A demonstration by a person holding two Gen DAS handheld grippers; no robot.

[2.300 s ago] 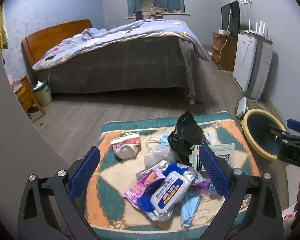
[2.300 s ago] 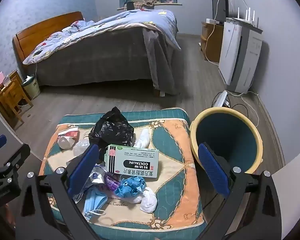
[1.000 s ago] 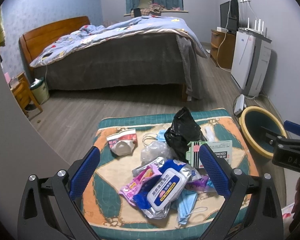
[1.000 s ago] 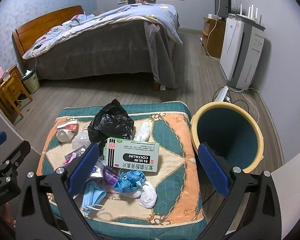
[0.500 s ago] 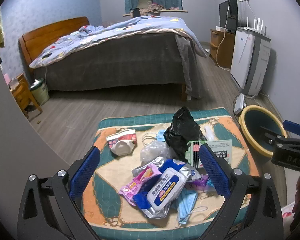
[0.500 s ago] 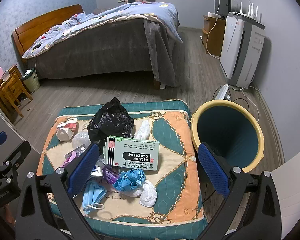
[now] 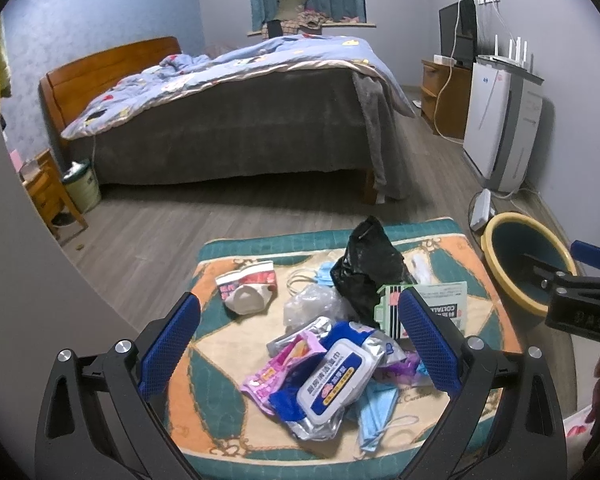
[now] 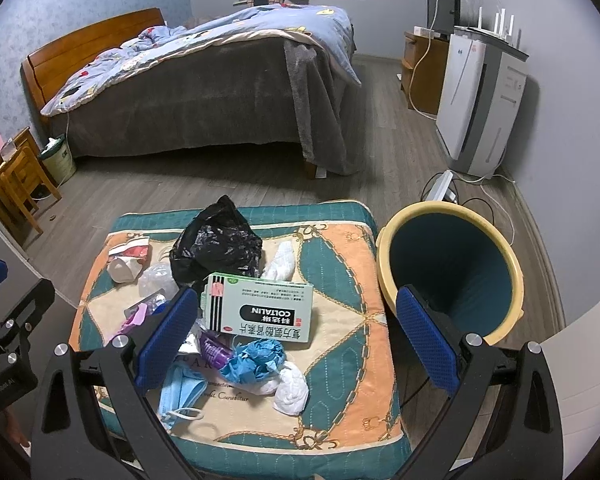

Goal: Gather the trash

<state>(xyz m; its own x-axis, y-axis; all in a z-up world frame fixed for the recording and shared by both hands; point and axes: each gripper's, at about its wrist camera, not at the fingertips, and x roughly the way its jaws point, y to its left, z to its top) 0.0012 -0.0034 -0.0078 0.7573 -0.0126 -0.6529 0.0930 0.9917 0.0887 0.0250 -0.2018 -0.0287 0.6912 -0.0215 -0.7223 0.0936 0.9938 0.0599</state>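
Trash lies piled on a patterned cushion: a black plastic bag, a green-white medicine box, a wet-wipes pack, a pink wrapper, blue face masks, a crumpled blue glove, white tissues and a white cup mask. A yellow-rimmed teal bin stands right of the cushion. My left gripper is open above the pile. My right gripper is open above the box.
A bed with a blue quilt stands beyond the cushion. A white air purifier, a wooden cabinet with a monitor and floor cables line the right wall. A small wooden stool and a small bin stand at the left.
Both grippers have drifted slightly over the cushion, staying open. The trash has not moved.
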